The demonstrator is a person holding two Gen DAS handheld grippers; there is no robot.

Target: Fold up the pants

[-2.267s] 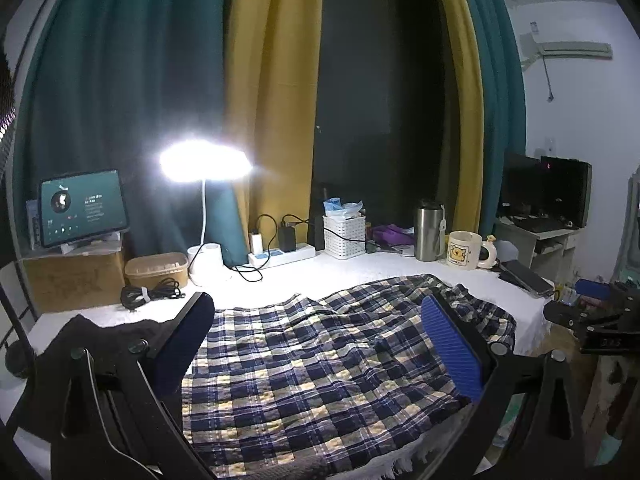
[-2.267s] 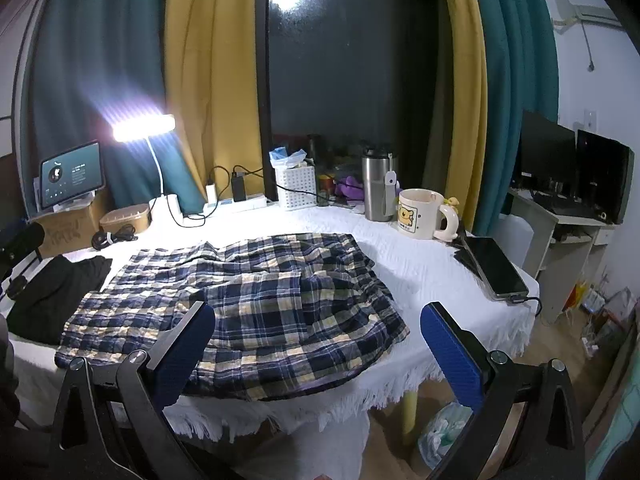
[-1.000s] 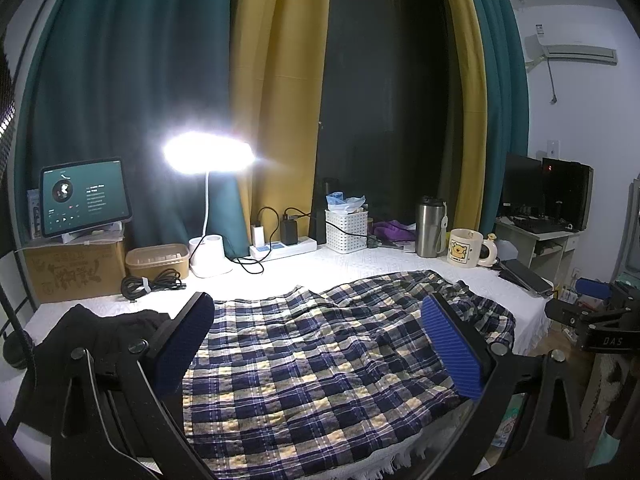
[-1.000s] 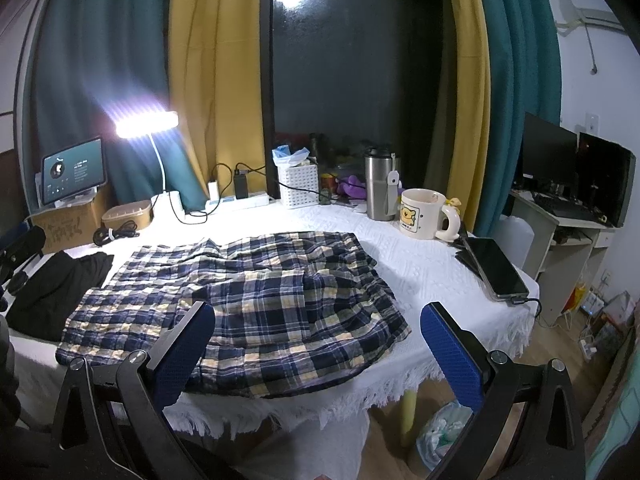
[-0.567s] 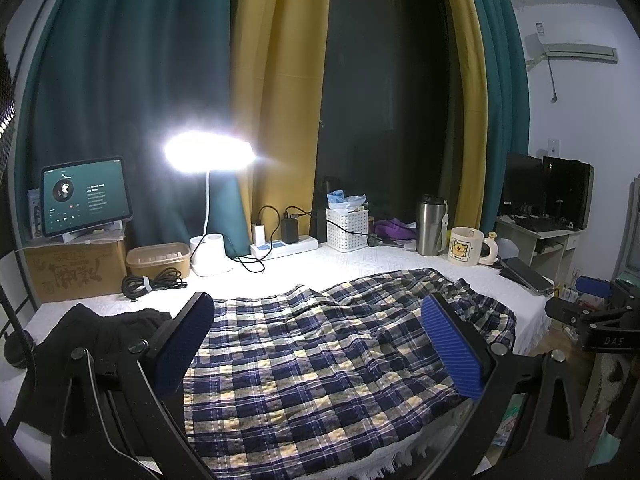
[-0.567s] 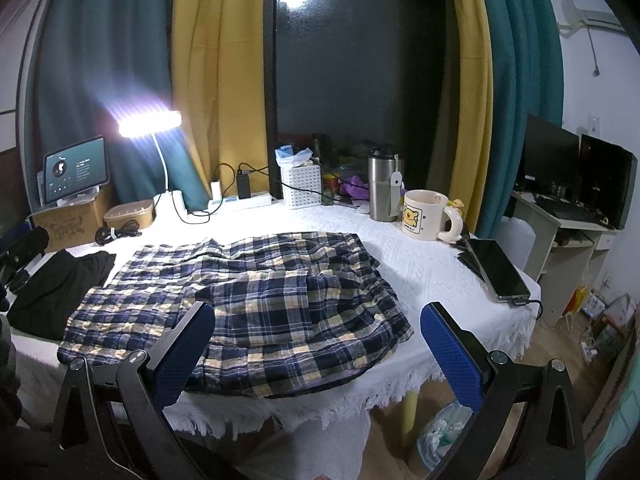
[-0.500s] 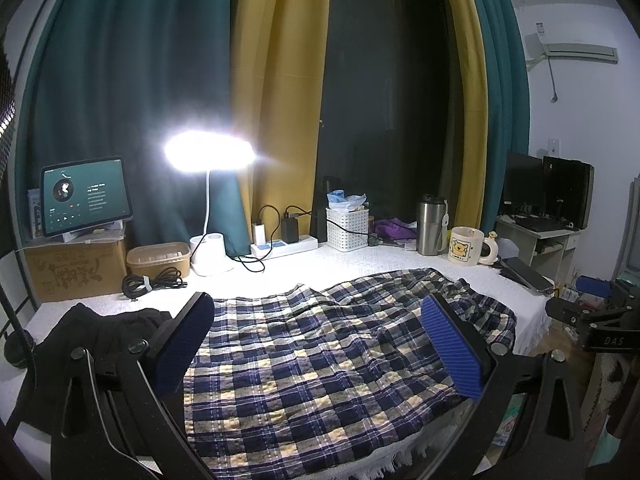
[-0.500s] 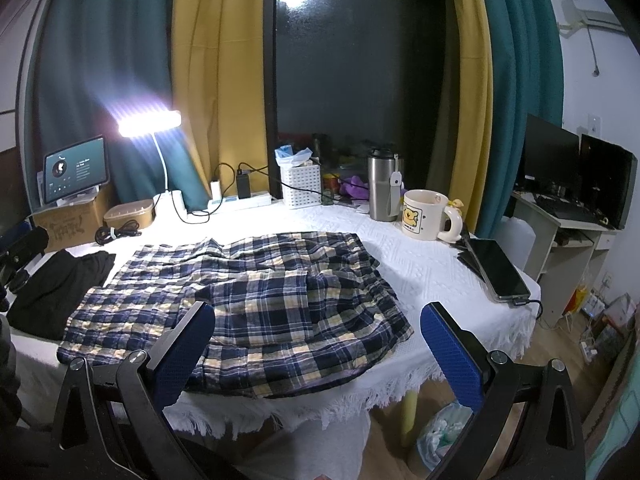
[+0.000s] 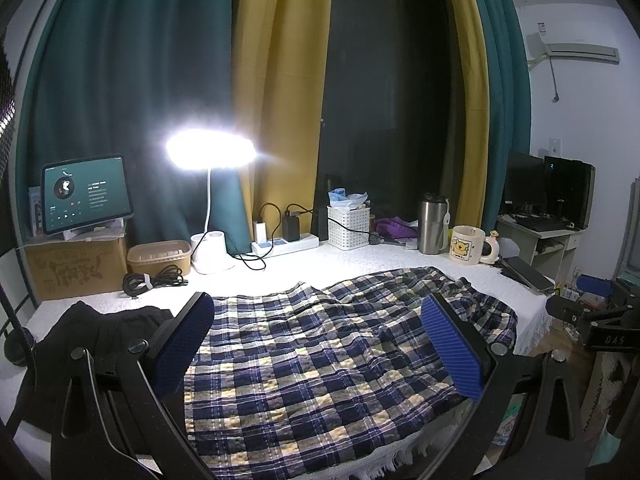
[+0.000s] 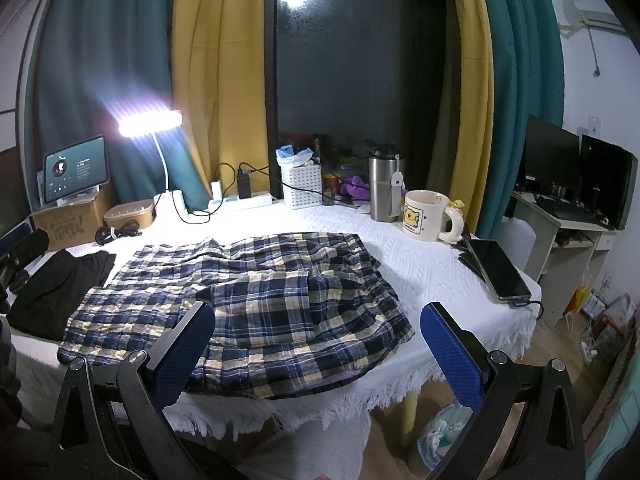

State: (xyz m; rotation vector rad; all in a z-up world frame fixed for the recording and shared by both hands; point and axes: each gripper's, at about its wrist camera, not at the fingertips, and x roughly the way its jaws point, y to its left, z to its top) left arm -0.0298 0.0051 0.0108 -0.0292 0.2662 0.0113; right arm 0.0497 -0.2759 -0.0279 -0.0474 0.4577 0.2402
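Across the front half of the table (image 10: 432,276) the plaid pants (image 10: 256,304) lie flat, long axis running left to right along the front edge. At the left end the left gripper (image 9: 320,344) hovers over the cloth, jaws wide apart, holding nothing. Toward the right front corner the right gripper (image 10: 316,348) stands before the edge, jaws equally spread and empty, nearer to the bunched end. I judge that each can take 1 end.

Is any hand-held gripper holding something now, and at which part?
Nothing is held. The left hand-held gripper and right hand-held gripper are both open, above the plaid pants without touching.
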